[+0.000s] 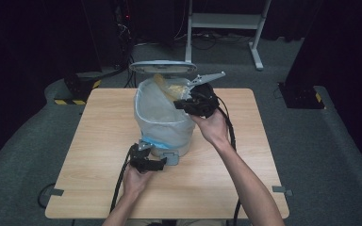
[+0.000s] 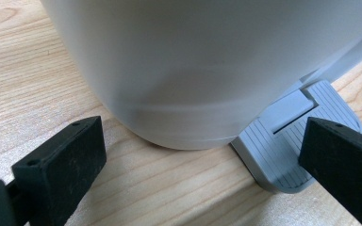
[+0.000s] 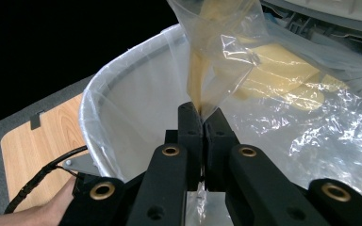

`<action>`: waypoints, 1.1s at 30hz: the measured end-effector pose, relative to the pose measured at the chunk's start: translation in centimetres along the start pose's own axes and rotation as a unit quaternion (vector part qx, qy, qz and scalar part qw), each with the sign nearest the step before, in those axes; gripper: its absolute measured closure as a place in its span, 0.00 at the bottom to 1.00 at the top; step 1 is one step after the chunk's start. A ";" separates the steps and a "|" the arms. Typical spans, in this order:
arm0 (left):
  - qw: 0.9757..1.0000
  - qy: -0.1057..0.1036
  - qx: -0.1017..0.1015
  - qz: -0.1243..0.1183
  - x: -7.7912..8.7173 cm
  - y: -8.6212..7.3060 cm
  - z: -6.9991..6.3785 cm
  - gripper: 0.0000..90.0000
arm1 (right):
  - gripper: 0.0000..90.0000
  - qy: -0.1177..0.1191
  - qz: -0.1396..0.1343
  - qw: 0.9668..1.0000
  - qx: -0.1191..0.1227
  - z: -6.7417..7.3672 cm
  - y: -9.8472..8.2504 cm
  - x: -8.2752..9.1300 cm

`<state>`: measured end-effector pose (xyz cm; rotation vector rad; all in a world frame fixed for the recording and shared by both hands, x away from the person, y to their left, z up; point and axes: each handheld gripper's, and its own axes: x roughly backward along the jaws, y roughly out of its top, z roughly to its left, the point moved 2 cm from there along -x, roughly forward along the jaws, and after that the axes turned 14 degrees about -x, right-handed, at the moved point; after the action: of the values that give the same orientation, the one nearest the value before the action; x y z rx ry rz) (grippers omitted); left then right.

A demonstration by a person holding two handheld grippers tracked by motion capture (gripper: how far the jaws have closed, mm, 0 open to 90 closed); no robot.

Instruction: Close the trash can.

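The right claw [image 3: 202,123] is clenched on a clear bag [image 3: 226,56] above the lined bin [image 1: 162,115] mid-table. The left claw [image 2: 202,160] stands released at the bin's near base, its right jaw over the grey pedal [image 2: 283,141].

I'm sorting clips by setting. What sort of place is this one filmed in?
Probably a lab or recording studio, not a home. A lone wooden table stands on grey carpet amid black curtains, with yellow-and-black hazard tape on the floor and a metal equipment stand behind. The pedal bin looks like a staged prop.
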<state>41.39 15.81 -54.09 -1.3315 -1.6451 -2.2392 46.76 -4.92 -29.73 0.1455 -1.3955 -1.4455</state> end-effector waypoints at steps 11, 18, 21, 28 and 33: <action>1.000 0.000 0.000 0.000 0.0 0.0 0.0 0.02 | 0.95 -0.003 0.004 1.000 0.003 0.0 0.0 -0.1; 1.000 0.000 0.000 0.000 0.0 0.0 0.0 0.02 | 0.91 -0.004 0.003 1.000 0.004 -0.1 0.0 -0.1; 1.000 0.000 -0.001 0.000 0.0 0.0 0.0 0.02 | 0.89 -0.005 0.005 1.000 0.002 0.0 0.0 -0.2; 1.000 0.000 0.000 0.000 0.0 0.0 0.0 0.02 | 0.88 -0.007 0.004 1.000 0.003 0.0 0.0 -0.2; 1.000 0.000 0.000 0.000 0.0 0.0 0.0 0.02 | 0.84 -0.010 0.001 1.000 0.002 -0.1 -0.1 -0.1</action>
<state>41.39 15.82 -54.08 -1.3325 -1.6441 -2.2394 46.83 -4.90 -29.89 0.1337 -1.4136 -1.4467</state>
